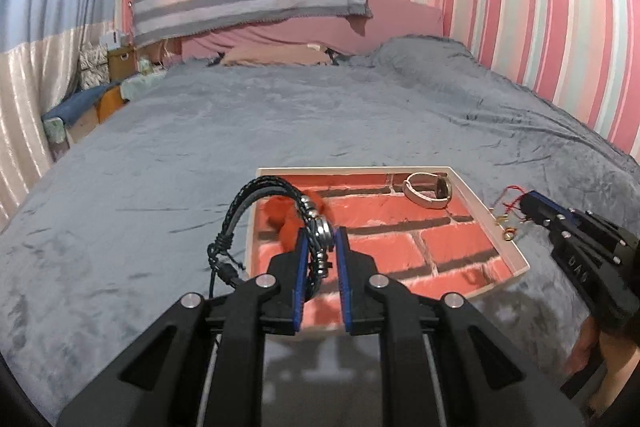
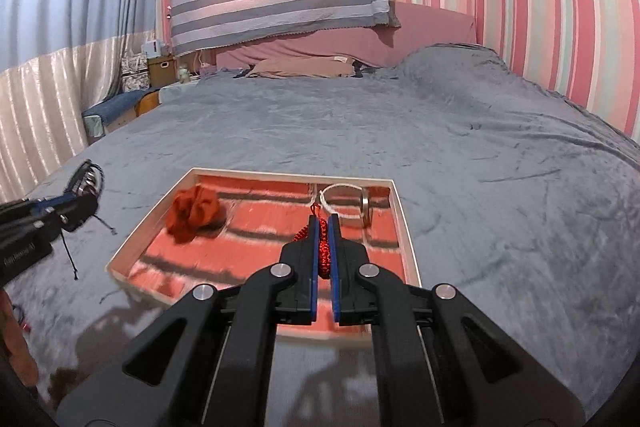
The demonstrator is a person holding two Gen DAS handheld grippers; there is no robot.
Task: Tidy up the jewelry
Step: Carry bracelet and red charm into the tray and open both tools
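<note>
Jewelry is pinched in both your grippers. Your left gripper [image 1: 322,241] is clamped on a black braided bracelet [image 1: 276,223] with metal beads, held above the near left corner of a shallow white tray [image 1: 486,211] with a brick-patterned floor. Your right gripper [image 2: 323,231] is closed tight on a red beaded cord [image 2: 323,257] over the tray. Inside lie a red fabric flower [image 2: 194,213] and a white-strapped watch [image 2: 348,205]. All rests on a grey bedspread [image 1: 280,123].

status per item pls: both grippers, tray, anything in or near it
left gripper: shut on black braided bracelet
right gripper: shut on red cord bracelet
tray: open-topped, lying on the bed
white watch: in tray, far corner
red scrunchie: in tray, loose
</note>
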